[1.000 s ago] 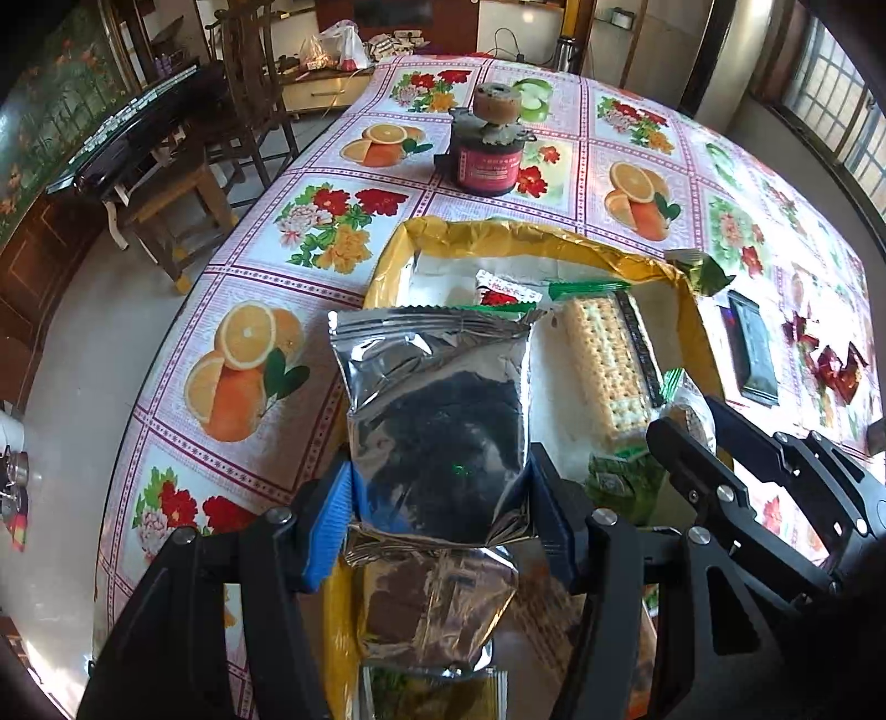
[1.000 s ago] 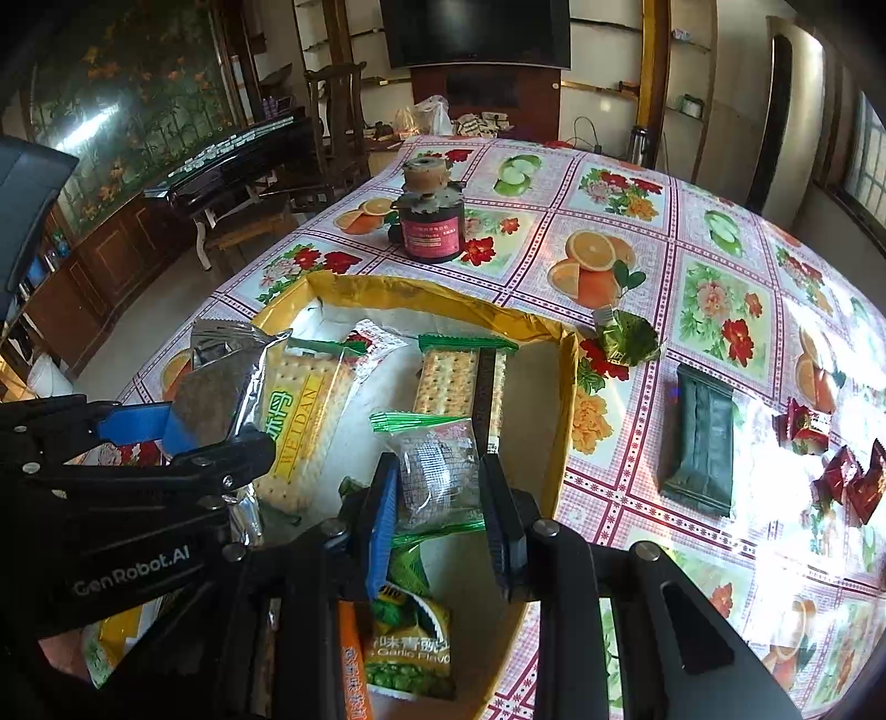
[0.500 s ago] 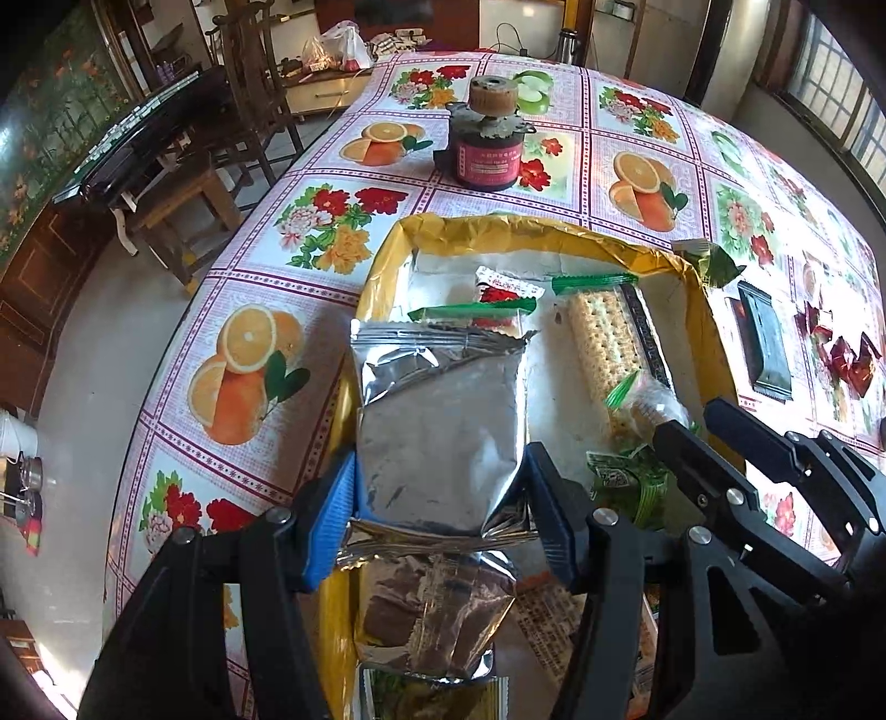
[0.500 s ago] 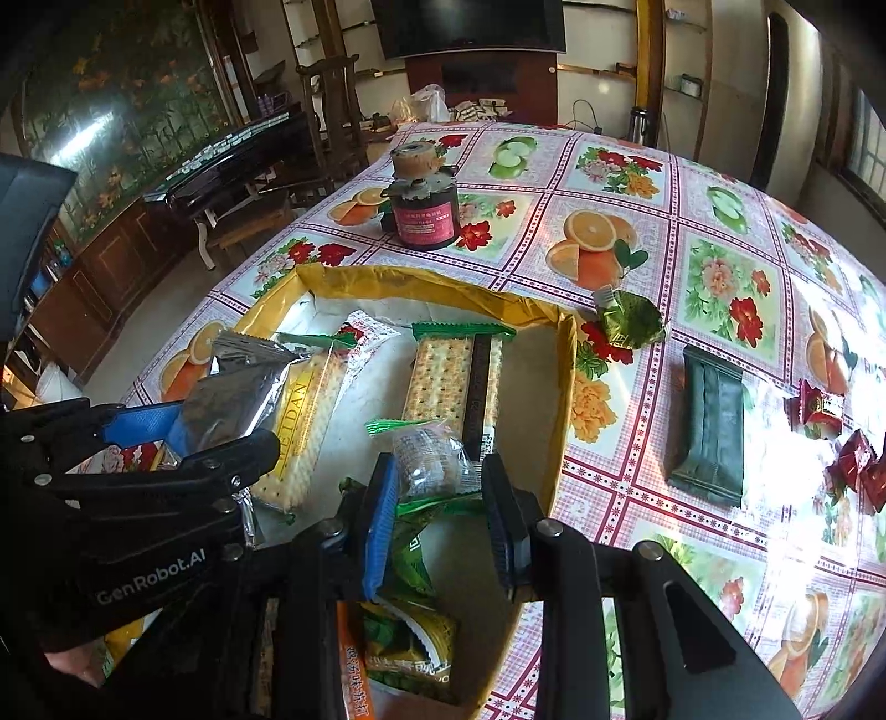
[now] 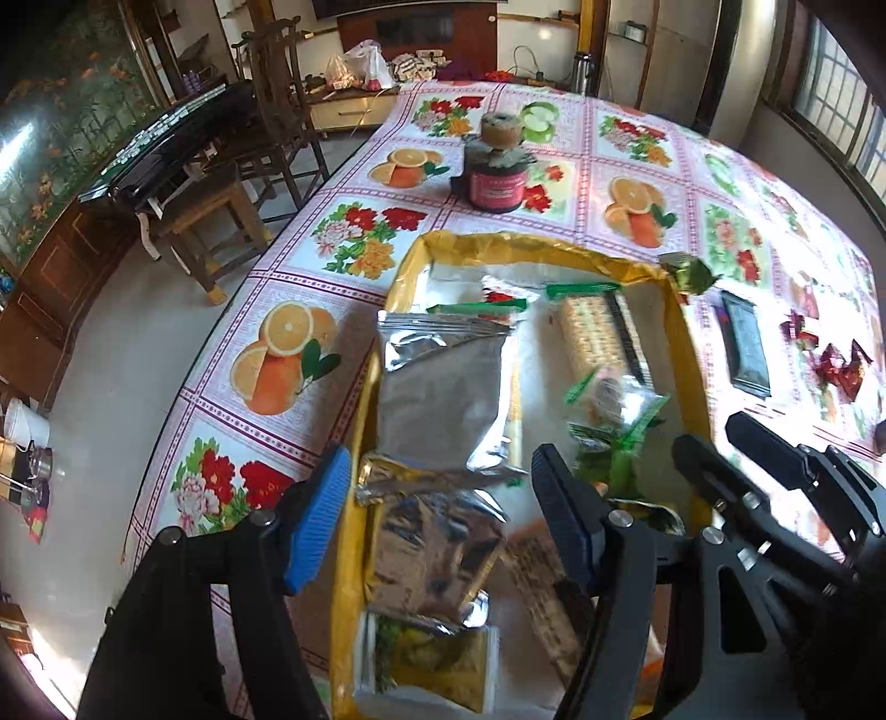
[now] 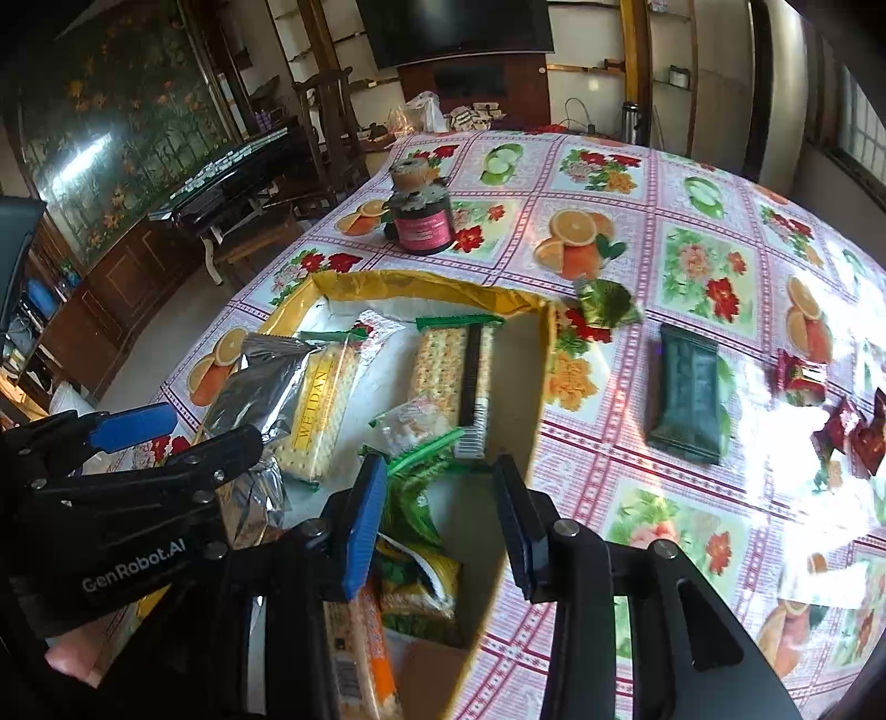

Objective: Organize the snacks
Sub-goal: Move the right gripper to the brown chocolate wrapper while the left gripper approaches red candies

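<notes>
From my seat the yellow tray's (image 5: 354,443) near end runs off the frame's bottom — packets (image 5: 426,659) there blur, labels unreadable.

Left tool (image 5: 437,512) and right tool (image 6: 440,523) both angled downward, jaws just opened, empty.

Dining room, daylight from the right side

Pale glossy tiled floor (image 5: 127,343); dark carved wooden chair (image 5: 277,99) and plain wooden stool (image 5: 205,221) beside the table; long black lacquered sideboard (image 6: 221,177) under a large floral wall mural (image 6: 122,122); black flat-screen television (image 6: 459,27) on the far wall; barred window (image 5: 830,94) at right
</notes>
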